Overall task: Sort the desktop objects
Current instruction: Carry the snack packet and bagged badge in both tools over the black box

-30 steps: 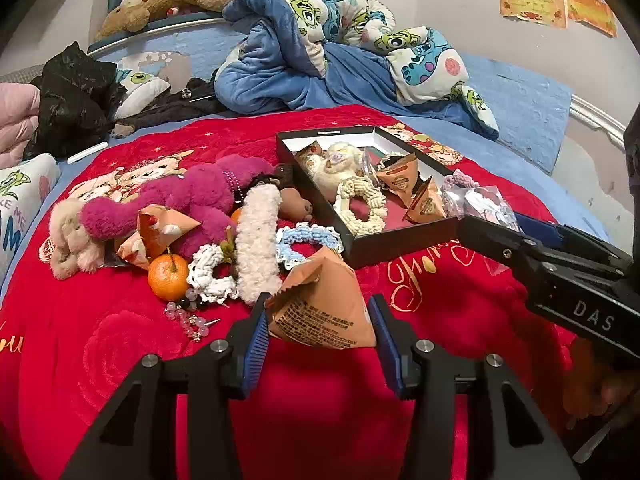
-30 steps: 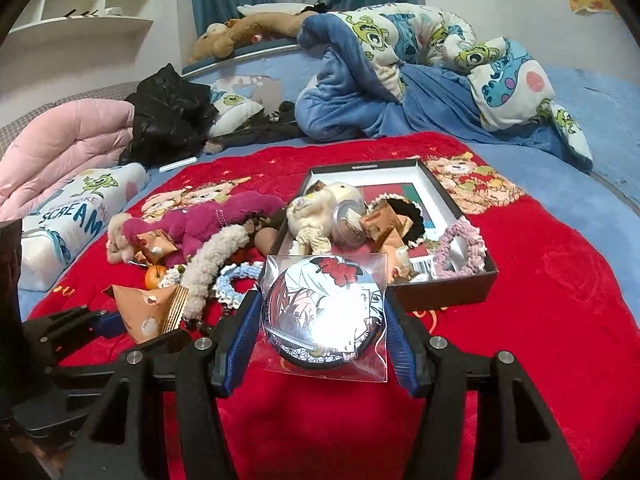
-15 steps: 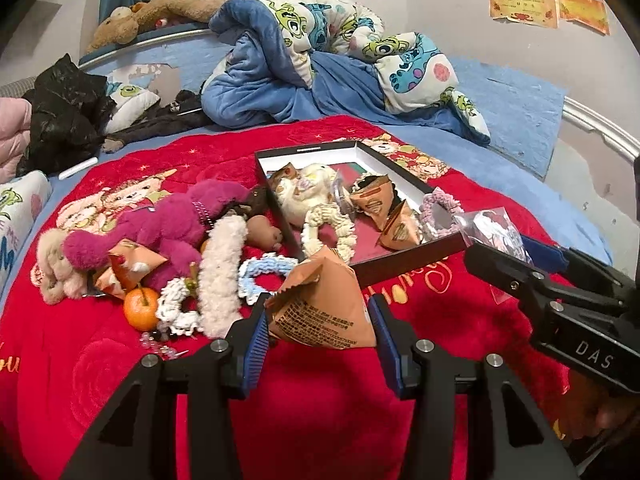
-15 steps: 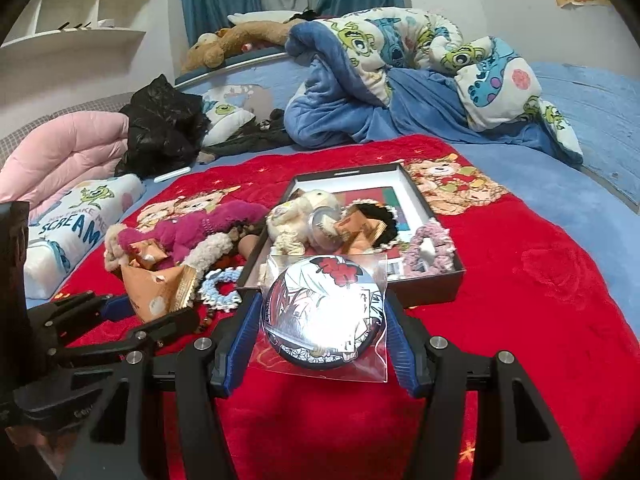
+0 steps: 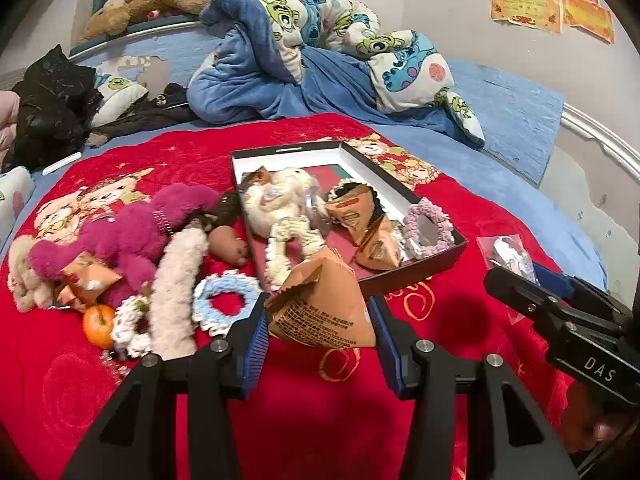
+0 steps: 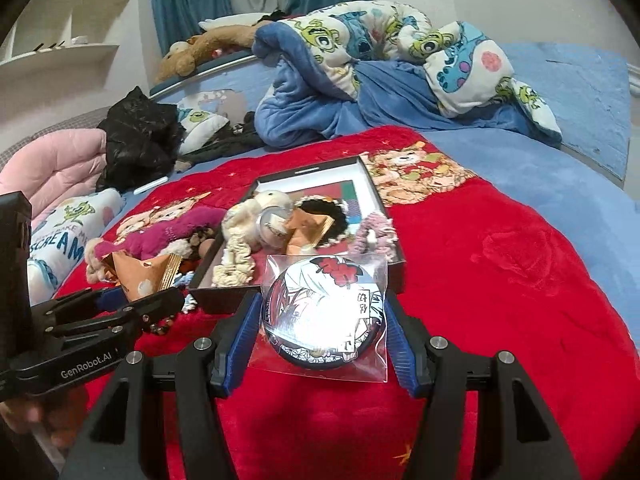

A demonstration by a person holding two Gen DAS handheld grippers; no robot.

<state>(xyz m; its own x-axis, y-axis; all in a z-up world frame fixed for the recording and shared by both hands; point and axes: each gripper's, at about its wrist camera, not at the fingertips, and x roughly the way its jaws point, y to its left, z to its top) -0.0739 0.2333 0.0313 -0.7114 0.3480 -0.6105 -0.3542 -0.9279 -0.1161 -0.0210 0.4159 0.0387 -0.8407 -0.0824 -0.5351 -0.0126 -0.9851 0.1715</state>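
L gripper point(image 5: 318, 320) clamped on brown pyramid snack packet point(image 5: 322, 310), held above red blanket point(image 5: 460, 320) just short of the black box point(image 5: 412, 270) near edge. R gripper point(image 6: 322, 326) clamped on round anime badge in clear bag point(image 6: 324, 312), also in front of box near wall, off the blanket. Box already has cream plush point(image 5: 280, 200), 2 brown packets, pink scrunchie point(image 5: 426, 228). Left of box on blanket: magenta plush point(image 5: 132, 232), orange point(image 5: 98, 320), blue scrunchie point(image 5: 224, 300), white fuzzy strip point(image 5: 176, 288)
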